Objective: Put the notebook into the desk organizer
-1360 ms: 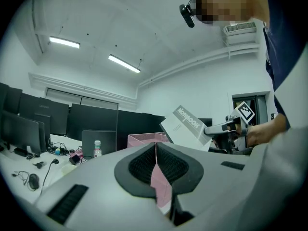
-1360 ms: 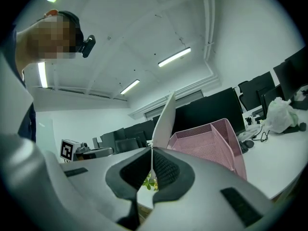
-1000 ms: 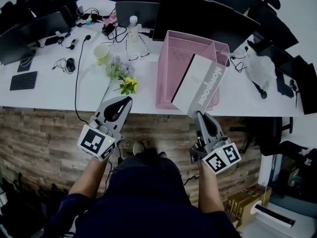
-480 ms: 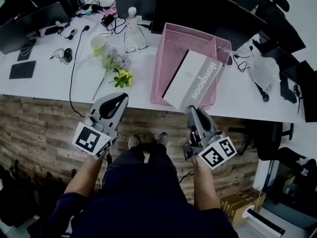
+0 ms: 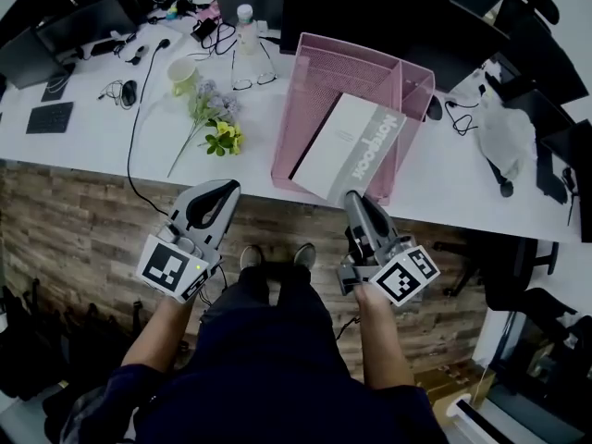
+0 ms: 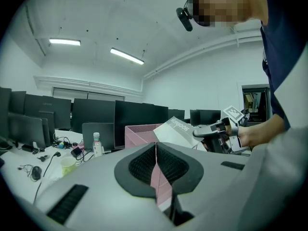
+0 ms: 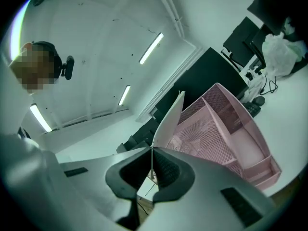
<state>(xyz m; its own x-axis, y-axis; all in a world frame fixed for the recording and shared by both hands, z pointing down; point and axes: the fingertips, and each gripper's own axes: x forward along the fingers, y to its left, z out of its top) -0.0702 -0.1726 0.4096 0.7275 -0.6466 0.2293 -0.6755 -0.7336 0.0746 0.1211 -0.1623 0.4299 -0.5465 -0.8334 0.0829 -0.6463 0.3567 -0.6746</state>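
White desk (image 5: 102,160), left end: black keyboard (image 5: 51,117) near the front-left corner, mouse (image 5: 129,92) with its cable behind it. Next along, pale cup (image 5: 184,75), then cut flowers (image 5: 215,123) lying flat mid-desk, stems toward the front edge. Clear bottle (image 5: 245,26) upright at the back edge, in front of the dark monitors (image 5: 370,7); glasses (image 5: 248,83) lie on the desk nearer than the bottle.

Left gripper (image 5: 222,186) off the desk, just short of its front edge, over the wood-plank floor (image 5: 74,220). Fingers together, nothing between them.

Pink mesh desk organizer (image 5: 319,81) stands right of centre, its front wall near the desk's front edge and its narrow compartment on the right side.

Notebook (image 5: 347,146), white with a grey spine strip, is held tilted over the front of the organizer's wide compartment, its lower end past the front wall, at the desk's front edge. Not down inside any compartment. Contact with the organizer's rim: cannot tell.

Right gripper (image 5: 351,198) below the notebook, off the front edge, fingers clamped on the notebook's near edge; in the right gripper view the cover rises edge-on straight out of the closed pads.

White plastic bag (image 5: 499,128) at the desk's right end.
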